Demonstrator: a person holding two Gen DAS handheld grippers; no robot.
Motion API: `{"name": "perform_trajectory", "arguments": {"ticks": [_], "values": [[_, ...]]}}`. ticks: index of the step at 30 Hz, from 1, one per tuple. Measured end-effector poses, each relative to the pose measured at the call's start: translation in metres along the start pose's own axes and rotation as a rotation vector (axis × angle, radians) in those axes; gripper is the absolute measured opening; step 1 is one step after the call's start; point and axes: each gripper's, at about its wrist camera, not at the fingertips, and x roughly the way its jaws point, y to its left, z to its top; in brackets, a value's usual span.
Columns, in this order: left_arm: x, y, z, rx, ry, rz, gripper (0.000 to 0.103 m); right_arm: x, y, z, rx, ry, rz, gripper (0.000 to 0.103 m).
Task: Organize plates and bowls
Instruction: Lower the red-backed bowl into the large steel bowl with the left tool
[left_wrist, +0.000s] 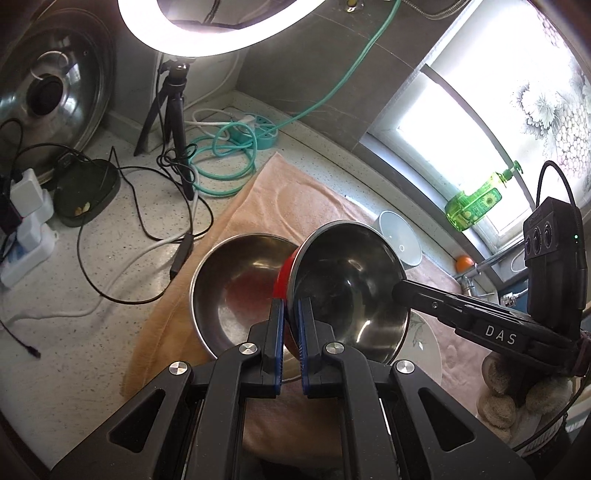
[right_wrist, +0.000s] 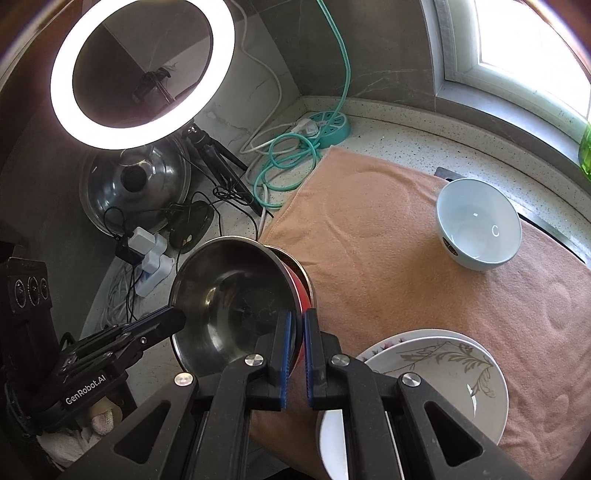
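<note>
**A:** Status?

**Me:** Both tongs are clamped on the same steel bowl with the red outside (left_wrist: 351, 280). Left tongs (left_wrist: 291, 332) pinch its near rim, one pad inside, one on the red wall. Right tongs (right_wrist: 298, 343) pinch the opposite rim. The bowl is tilted and held up off the towel (right_wrist: 388, 229).

**A:** Where does it sit relative to the rest?

**Me:** Just beside and partly over the second steel bowl (left_wrist: 236, 284), which rests on the left end of the towel. From the right wrist view the held bowl covers most of it; only a sliver of its rim shows behind. The stacked plates (right_wrist: 443, 369) are near my right tongs, on the near end of the towel. The pale blue bowl (right_wrist: 480, 225) is well apart, on the window side.

**A:** Risks?

**Me:** My guess:
- Thin rim, smooth steel, two narrow pinch points. If the hands drift apart or twist unevenly, one grip slides off and the bowl swings on the other.
- It's tilted. Nesting it at this angle could catch its rim on the lower bowl's rim and skid that one toward the cables (left_wrist: 122, 236) at the table edge.
- Letting go too high means a drop and a bounce.

**A:** Fix?

**Me:** Level it, centre it over the lower bowl, lower it, then release both sides together.
</note>
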Motion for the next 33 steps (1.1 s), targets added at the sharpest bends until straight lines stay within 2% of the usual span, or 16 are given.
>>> {"name": "perform_trajectory", "arguments": {"ticks": [14,33], "values": [[0.022,0.03,-0.002,-0.036,0.06,0.029,0.005,0.045,0.01,0.006,-0.008,0.071,-0.013,0.006],[0.045,0.044,-0.004,-0.032,0.117,0.082,0.006,0.086,0.013,0.009,-0.049,0.142,-0.065,0.006]]}}
